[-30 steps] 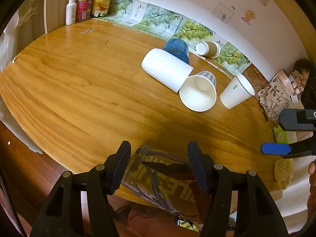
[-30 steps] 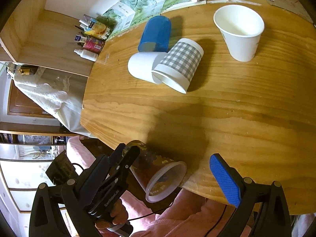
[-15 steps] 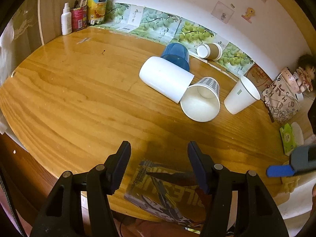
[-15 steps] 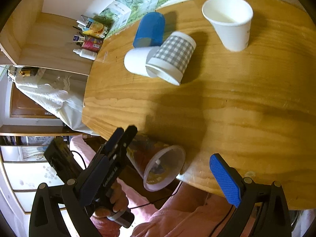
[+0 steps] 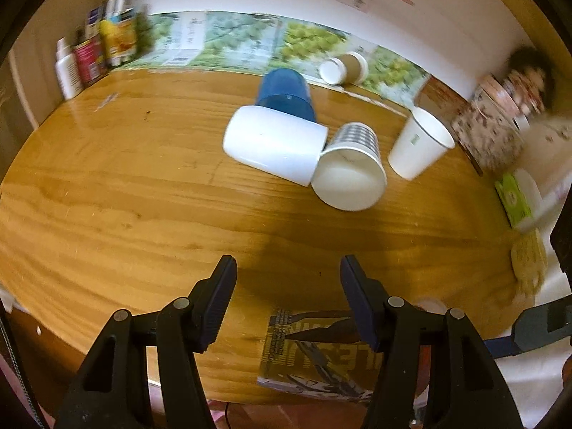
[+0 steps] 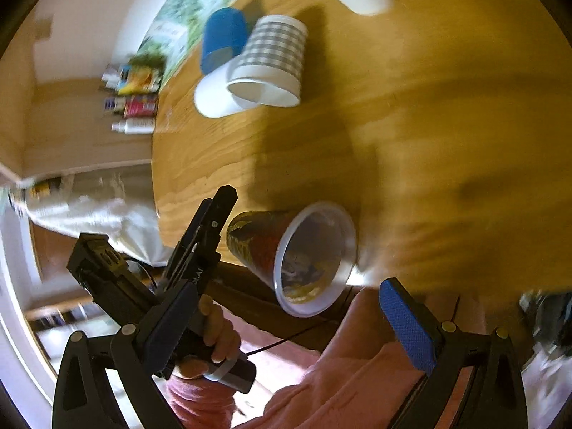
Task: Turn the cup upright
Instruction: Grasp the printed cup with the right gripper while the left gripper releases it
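Left gripper [image 5: 287,268]: jaws closed in on the printed cup [image 6: 264,246], clamping it near the base. From the left wrist view we see only the cup's printed wall low between the fingers, past the near edge of the table [image 5: 143,196].

Right gripper [image 6: 286,289]: blue pads [image 6: 407,325] wide apart with nothing between them. It hangs off the table's near edge, over a pink sleeve [image 6: 357,386].

Cup lies on its side. Its long axis is roughly level, with the base toward the left gripper and the clear-rimmed mouth facing the right gripper, tipped a little downward. It sits right at the near table edge, partly over it. We cannot tell if it touches the wood.

Ahead of the cup there is a broad bare band of wood. Farther in is a cluster:
- White cup [image 5: 275,146] on its side, touching the checked cup [image 5: 350,164], which is also on its side with its mouth toward us.
- Blue cup [image 5: 286,93] just behind the white one.
- Paper cup [image 5: 418,143] upright to the right, apart from the cluster.
- Brown cup [image 5: 343,68] on its side near the wall.

Bottles [image 5: 89,60] stand at the far left corner. The right wrist view is heavily blurred.
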The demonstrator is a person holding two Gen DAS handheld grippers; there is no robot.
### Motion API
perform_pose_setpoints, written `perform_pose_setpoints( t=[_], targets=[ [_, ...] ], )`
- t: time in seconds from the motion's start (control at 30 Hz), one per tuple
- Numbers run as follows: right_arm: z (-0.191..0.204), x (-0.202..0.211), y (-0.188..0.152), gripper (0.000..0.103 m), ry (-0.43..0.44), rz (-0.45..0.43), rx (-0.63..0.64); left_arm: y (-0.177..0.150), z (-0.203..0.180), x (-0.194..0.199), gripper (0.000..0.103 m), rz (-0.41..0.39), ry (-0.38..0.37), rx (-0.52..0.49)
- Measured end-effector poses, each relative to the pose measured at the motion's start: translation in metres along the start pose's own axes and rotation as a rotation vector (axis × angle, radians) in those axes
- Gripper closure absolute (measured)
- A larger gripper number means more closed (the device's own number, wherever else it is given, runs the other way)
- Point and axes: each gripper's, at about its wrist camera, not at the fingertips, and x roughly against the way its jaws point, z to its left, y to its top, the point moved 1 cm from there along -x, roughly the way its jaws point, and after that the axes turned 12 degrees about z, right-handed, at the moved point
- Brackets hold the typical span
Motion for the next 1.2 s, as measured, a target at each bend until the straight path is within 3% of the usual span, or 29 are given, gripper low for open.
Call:
perform_pose_setpoints(
  t=[0.4, 0.73, 0.97, 1.2],
  targets=[
    [-0.022, -0.033, -0.046, 0.001, 0.222, -0.143, -0.332, 0.019, 0.004, 0.003, 0.038, 0.088, -0.099, -0.254],
    [-0.029, -0.071, -0.07, 0.001, 0.468, -0.302, -0.548, 0.029, 0.014, 0.018, 0.038, 0.088, -0.105, -0.469],
    [-0.04, -0.087, -0.073, 0.002, 0.539, -0.424, -0.687, 0.034, 0.03, 0.029, 0.038, 0.092, -0.102, -0.548],
    [-0.046, -0.103, -0.071, 0.014, 0.563, -0.49, -0.801, 0.033, 0.045, 0.038, 0.038, 0.1, -0.115, -0.589]
  ],
)
